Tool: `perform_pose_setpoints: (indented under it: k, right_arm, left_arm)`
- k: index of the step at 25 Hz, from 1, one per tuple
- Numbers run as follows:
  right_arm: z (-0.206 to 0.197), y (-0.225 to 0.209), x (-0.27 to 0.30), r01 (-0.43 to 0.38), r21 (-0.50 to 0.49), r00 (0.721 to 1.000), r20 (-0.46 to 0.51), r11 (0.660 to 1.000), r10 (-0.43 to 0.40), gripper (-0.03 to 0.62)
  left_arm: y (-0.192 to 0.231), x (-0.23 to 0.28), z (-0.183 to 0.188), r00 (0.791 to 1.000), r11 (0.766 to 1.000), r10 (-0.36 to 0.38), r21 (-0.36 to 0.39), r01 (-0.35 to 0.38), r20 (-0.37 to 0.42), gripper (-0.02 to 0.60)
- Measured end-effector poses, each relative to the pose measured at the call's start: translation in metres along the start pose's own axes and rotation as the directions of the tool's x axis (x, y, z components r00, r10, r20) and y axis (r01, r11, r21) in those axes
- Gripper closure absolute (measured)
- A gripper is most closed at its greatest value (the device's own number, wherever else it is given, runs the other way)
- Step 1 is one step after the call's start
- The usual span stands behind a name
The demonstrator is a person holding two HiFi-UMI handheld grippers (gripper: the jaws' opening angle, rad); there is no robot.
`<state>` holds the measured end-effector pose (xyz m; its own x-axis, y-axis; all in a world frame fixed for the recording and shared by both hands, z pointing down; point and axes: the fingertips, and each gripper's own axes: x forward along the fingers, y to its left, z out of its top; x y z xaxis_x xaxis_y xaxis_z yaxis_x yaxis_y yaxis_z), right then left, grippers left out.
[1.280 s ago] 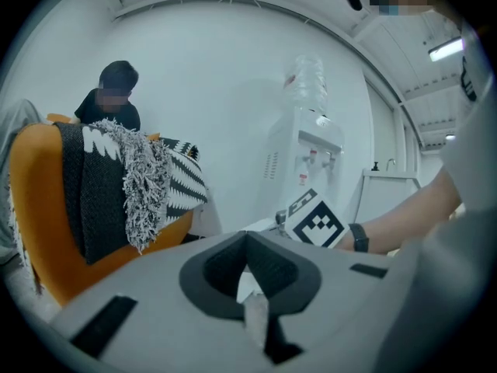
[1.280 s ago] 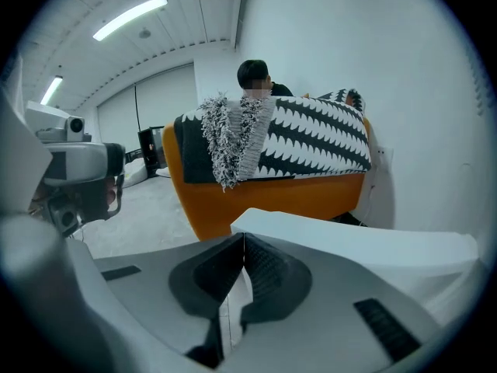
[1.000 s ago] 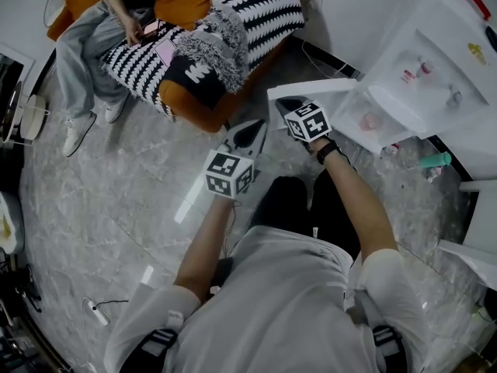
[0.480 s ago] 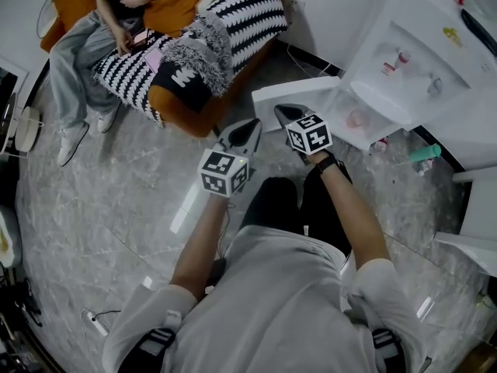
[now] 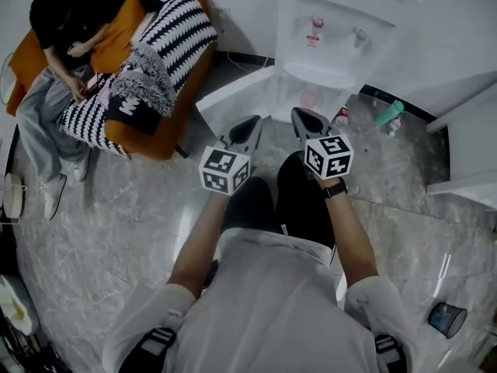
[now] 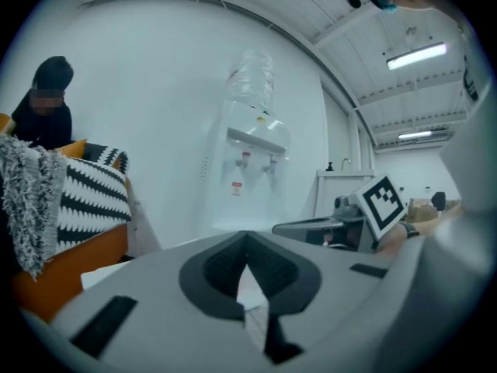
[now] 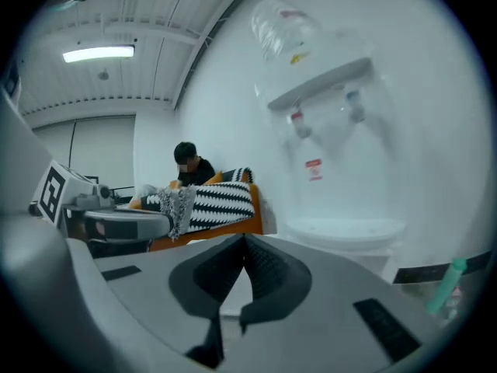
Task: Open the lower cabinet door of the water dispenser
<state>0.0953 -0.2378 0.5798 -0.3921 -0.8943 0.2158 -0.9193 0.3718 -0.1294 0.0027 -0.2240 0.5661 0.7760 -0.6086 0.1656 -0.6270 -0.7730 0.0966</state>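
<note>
Now the left hand-held gripper [image 5: 250,124] and right hand-held gripper [image 5: 300,116] are closed on nothing, so a bump may swing the open cabinet door [image 5: 233,99] just ahead of them shut.

A person [image 5: 62,22] sits on an orange sofa [image 5: 151,127].

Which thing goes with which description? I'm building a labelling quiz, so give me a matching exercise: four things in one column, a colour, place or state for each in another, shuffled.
1. lower cabinet door
2. teal bottle
3. sofa
4. dark cup

A. orange
B. on the floor, right of the water dispenser
C. swung open
D. on the floor, bottom right of the head view

Pairs: 1-C, 2-B, 3-A, 4-D
</note>
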Motion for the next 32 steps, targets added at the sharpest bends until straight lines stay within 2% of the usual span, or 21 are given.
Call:
perform_pose_setpoints:
  k: [4, 9, 16, 20, 27, 32]
  right_arm:
    - [0.017, -0.035, -0.070, 0.141, 0.019, 0.985, 0.094, 0.990, -0.142, 0.583]
    - [0.019, -0.064, -0.148, 0.318, 0.021, 0.938, 0.137, 0.948, -0.318, 0.583]
    - [0.011, -0.064, -0.217, 0.504, 0.021, 0.854, 0.138, 0.863, -0.502, 0.583]
    - [0.005, -0.055, -0.233, 0.537, 0.038, 0.831, 0.146, 0.843, -0.536, 0.583]
    - [-0.001, -0.046, -0.234, 0.547, 0.025, 0.826, 0.146, 0.837, -0.544, 0.583]
    - [-0.003, -0.043, -0.234, 0.548, 0.007, 0.828, 0.139, 0.836, -0.544, 0.583]
  left_arm:
    - [-0.045, 0.016, 0.007, 0.997, 0.997, -0.067, 0.039, 0.066, 0.026, 0.568]
    - [-0.090, 0.021, 0.018, 0.990, 0.989, -0.131, 0.077, 0.127, 0.048, 0.568]
    - [-0.104, 0.003, 0.029, 0.991, 0.994, -0.092, 0.074, 0.085, 0.096, 0.568]
    - [-0.103, -0.011, 0.030, 0.992, 0.993, -0.055, 0.110, 0.042, 0.115, 0.568]
    - [-0.105, -0.018, 0.017, 0.994, 0.998, -0.045, 0.044, 0.040, 0.105, 0.568]
    - [-0.107, -0.018, 0.018, 0.994, 0.998, -0.039, 0.056, 0.034, 0.106, 0.568]
